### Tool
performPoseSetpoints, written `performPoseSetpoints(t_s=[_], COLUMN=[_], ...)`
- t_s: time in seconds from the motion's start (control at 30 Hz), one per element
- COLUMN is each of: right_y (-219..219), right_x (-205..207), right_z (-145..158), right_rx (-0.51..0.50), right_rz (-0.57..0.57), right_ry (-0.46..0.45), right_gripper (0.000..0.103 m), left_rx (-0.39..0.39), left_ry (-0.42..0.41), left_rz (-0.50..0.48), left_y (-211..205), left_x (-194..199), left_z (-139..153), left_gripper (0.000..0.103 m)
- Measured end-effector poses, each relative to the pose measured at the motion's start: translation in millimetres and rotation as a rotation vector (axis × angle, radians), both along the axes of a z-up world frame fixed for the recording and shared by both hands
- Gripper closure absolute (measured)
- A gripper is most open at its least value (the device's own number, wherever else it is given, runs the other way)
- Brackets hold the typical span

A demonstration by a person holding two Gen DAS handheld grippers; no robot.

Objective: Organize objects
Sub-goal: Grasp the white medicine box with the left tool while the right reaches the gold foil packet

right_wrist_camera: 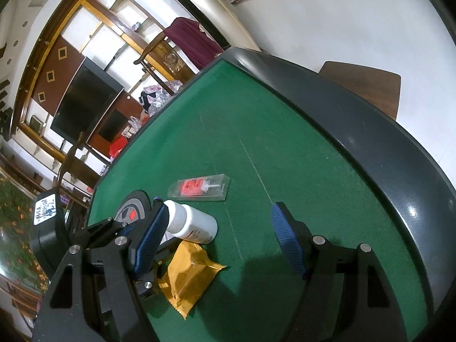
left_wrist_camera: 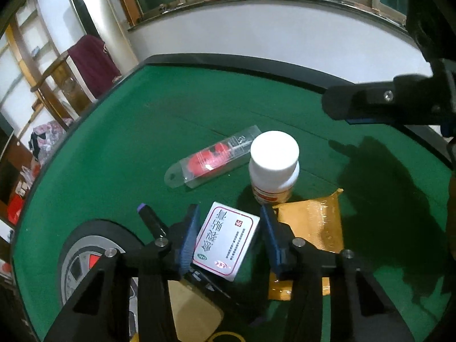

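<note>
My left gripper (left_wrist_camera: 229,232) is open, its blue pads on either side of a white medicine box (left_wrist_camera: 226,240) with red trim, a gap on the right side. A white pill bottle (left_wrist_camera: 273,165) stands upright just beyond the box. A yellow foil packet (left_wrist_camera: 310,228) lies to the right under the right finger. A clear case with a red item (left_wrist_camera: 212,156) lies farther back. My right gripper (right_wrist_camera: 219,236) is open and empty above the felt, with the bottle (right_wrist_camera: 191,222) and packet (right_wrist_camera: 189,276) near its left finger.
The green felt table (left_wrist_camera: 142,119) has a raised dark rim (right_wrist_camera: 370,148). A round silver and black dial (left_wrist_camera: 85,259) is set in the felt at lower left. A dark pen-like stick (left_wrist_camera: 149,218) lies beside it. My right gripper's fingers (left_wrist_camera: 370,105) show at upper right.
</note>
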State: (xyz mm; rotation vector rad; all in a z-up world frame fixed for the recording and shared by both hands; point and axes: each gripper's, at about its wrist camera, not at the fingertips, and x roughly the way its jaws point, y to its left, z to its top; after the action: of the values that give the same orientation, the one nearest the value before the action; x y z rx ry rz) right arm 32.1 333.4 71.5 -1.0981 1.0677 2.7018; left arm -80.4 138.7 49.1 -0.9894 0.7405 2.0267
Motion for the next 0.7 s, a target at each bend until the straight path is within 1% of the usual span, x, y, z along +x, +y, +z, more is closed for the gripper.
performPoseSetpoints(t_s=[0.13, 0.3, 0.4, 0.53, 0.7], right_y=[-2, -3, -3, -4, -6], right_x=[-1, -1, -1, 0, 0], right_z=[-2, -1, -2, -3, -2], right_rx=[0.006, 0.005, 0.012, 0.006, 0.011], right_rz=[0.009, 0.012, 0.014, 0.024, 0.031], right_ry=[-0.006, -0.005, -0.004, -0.004, -0.004], right_gripper=[0.029, 0.029, 0.029, 0.029, 0.029], left_rx=[-0.017, -0.012, -0.036, -0.055, -0.091], left_ry=[0.007, 0.006, 0.023, 0.004, 0.003], left_rz=[0.009, 0.009, -0.001, -0.024, -0.041], left_y=[-3, -10, -11, -17, -19], left_x=[10, 23, 30, 37, 46], left_z=[1, 2, 1, 2, -1], left_gripper=[0.067, 0.067, 0.066, 0.066, 0.063])
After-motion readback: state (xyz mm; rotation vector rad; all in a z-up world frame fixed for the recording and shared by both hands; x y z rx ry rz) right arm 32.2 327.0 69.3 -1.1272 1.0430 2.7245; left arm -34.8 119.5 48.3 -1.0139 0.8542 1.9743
